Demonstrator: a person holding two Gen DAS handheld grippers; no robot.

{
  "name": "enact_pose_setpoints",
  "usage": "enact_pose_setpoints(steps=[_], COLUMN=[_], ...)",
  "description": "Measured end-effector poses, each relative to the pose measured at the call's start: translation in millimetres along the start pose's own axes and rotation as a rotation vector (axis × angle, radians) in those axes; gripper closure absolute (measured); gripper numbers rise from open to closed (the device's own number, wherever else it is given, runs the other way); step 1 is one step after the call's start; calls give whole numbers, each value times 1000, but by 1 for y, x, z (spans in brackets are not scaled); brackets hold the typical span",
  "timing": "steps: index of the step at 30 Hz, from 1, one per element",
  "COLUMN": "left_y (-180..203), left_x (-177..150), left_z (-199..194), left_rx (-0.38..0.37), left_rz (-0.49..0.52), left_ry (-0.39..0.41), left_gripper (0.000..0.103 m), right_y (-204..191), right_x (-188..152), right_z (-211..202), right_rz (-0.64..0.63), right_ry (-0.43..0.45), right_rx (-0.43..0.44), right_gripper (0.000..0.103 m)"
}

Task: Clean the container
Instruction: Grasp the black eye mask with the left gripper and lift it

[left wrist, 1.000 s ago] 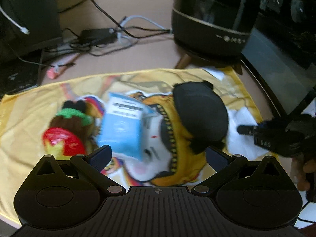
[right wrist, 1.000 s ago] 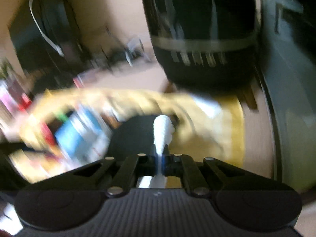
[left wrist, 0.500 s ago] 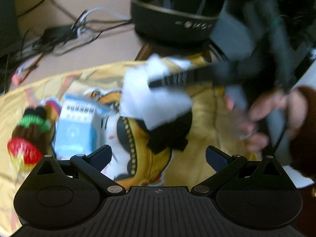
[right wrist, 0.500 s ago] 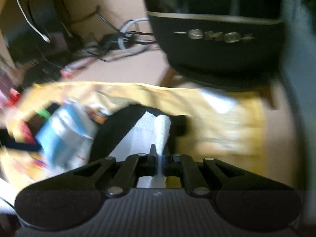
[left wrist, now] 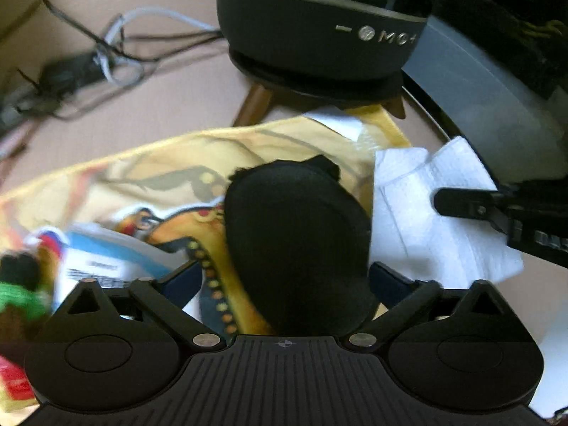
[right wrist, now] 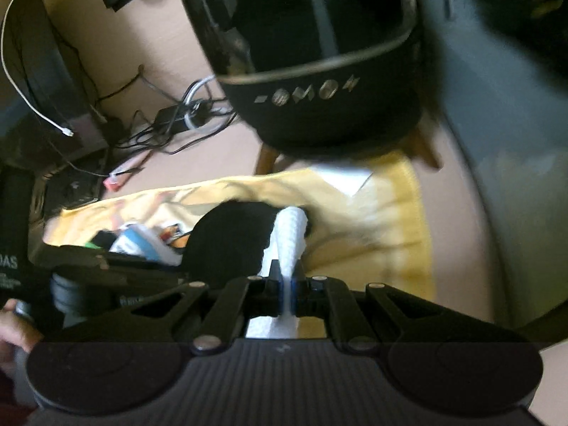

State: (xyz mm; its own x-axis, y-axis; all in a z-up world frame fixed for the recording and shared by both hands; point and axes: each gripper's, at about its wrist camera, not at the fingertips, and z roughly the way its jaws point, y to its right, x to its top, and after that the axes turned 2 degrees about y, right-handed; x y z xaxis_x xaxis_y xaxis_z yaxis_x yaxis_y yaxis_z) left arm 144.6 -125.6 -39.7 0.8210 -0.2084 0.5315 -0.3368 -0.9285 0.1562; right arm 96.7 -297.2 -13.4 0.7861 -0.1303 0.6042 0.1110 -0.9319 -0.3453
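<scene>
A black oval container [left wrist: 294, 241] lies on a yellow printed cloth [left wrist: 159, 170]. My left gripper [left wrist: 285, 278] is open, and its two fingers stand on either side of the container's near end without pinching it. My right gripper [right wrist: 285, 284] is shut on a white paper tissue [right wrist: 289, 234], held just right of the container [right wrist: 230, 241]. In the left wrist view the tissue [left wrist: 426, 213] hangs at the container's right edge, with a right gripper finger [left wrist: 461, 206] pressed on it.
A dark round appliance [left wrist: 319, 28] on wooden legs stands behind the cloth. Tangled cables [left wrist: 106, 56] lie at the back left. A blue packet [left wrist: 106, 259] and a knitted toy [left wrist: 17, 284] sit left of the container. A hand [right wrist: 14, 323] holds the left gripper [right wrist: 106, 266].
My left gripper has moved forward, so its open fingers now straddle the container. The right gripper has carried the tissue from above the container to its right side.
</scene>
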Motion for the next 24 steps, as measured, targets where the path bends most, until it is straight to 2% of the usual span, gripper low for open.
enact_pose_setpoints(steps=[1,3,5,7,8,10,11,12,13,14,16,18,19,23,24], left_y=[-4,-16,-27,-38,-40,-42,-41,-39,-37,-34,-26,-19,-16,-4,0], left_x=[2,5,6,4,3,1,1,1,2,3,6,10,13,25,26], left_z=[3,5,2,-12,-15,-19,-17,-15,-12,-10,-8,-7,-6,8,11], left_rx=[-28,-75,-90,-99,-104,-104,-106,-110,-116,-116,-93,-62,-54,-94,-90], left_rz=[-19,-61,-87,-99,-96,-82,-73,-64,-57,-49,-17,15,29,41,54], left_ry=[-8,-10,0,22,30,36,32,26,16,14,24,40,48,27,28], left_gripper=[63,76,81,81,81,81,81,75,62,54,30,13,9,12,40], right_y=[-3,-7,-12,-15,-16,-16,-16,-15,-13,-8,4,14,17,28,30], right_x=[0,-2,-4,-7,-10,-16,-20,-23,-25,-26,-28,-32,-34,-40,-39], right_z=[5,7,14,26,32,38,35,31,28,24,23,22,21,11,8], right_rz=[22,69,90,90,87,32,-15,-40,-63,-53,-4,36,53,97,105], right_ry=[-16,-22,-34,-63,-81,-95,-75,-59,-45,-40,-45,-50,-50,-33,-25], right_rx=[27,107,155,151,116,0,-58,-87,-114,-114,-107,-119,-124,-131,-128], right_gripper=[98,98,98,98,98,97,97,97,98,98,98,98,98,98,98])
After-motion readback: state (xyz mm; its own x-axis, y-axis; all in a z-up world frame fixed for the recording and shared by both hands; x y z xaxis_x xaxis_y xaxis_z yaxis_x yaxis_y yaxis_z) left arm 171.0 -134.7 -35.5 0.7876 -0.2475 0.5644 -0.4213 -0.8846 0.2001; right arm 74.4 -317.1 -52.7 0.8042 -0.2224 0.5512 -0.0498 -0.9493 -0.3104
